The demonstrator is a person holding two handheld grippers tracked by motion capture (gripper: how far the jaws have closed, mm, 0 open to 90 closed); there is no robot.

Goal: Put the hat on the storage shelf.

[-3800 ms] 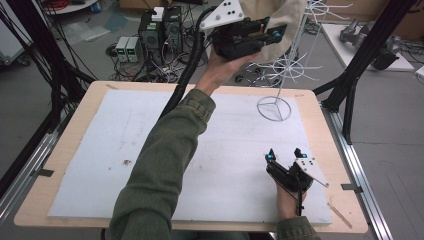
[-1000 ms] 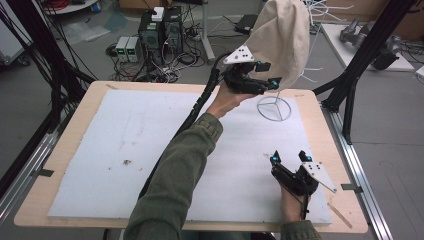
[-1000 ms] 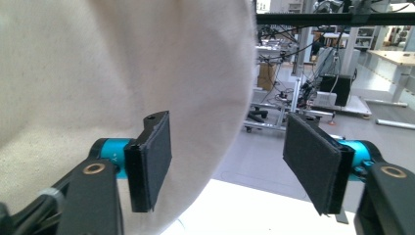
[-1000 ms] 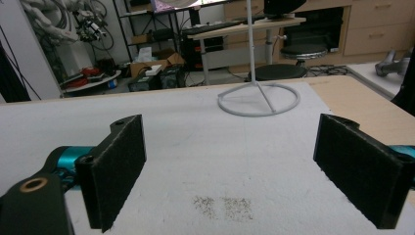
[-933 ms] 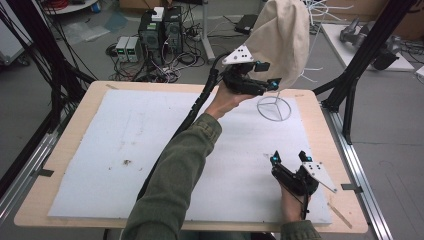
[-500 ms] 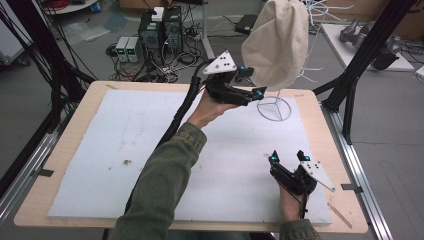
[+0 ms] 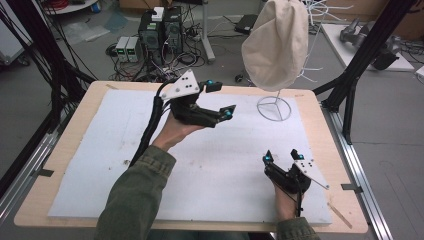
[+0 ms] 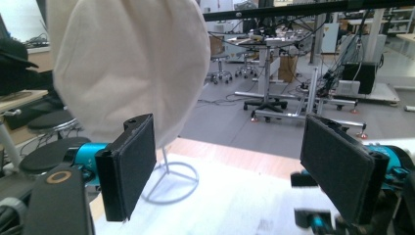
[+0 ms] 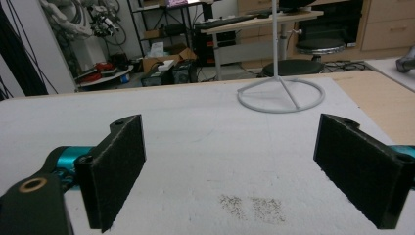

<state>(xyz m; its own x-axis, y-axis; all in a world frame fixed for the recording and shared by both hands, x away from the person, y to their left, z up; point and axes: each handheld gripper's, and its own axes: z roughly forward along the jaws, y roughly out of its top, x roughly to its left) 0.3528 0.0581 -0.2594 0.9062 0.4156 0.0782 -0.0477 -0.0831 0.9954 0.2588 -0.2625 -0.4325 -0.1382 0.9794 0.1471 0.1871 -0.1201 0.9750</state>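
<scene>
Cream cloth hat [image 7: 276, 44] hangs on the white wire stand [image 7: 274, 107] at the far right of the table [image 7: 65, 150], its crown well above the white mat [image 7: 150, 165]. The stand's ring base rests on the mat.

Left gripper [image 7: 220, 100]: a second ago it was up against the lower edge of the hat; now it sits left of the stand and nearer the person, clear of the cloth and above the mat. Its jaws have just been opening and now stand wide, nothing between them. In the left gripper view the hat [image 8: 129, 63] shows beyond the left pad [image 8: 129, 166], not touching it, with the ring base [image 8: 171, 183] below.

The hat has stayed on the stand since the hand came away; nearly four seconds ago the same gripper held it higher, near the stand's top.

Right gripper [image 7: 281, 155]: at the near right of the mat, unchanged in place across the frames. Jaws wide, nothing between them; the right gripper view shows bare mat and the ring base [image 9: 281, 95] farther off.
</scene>
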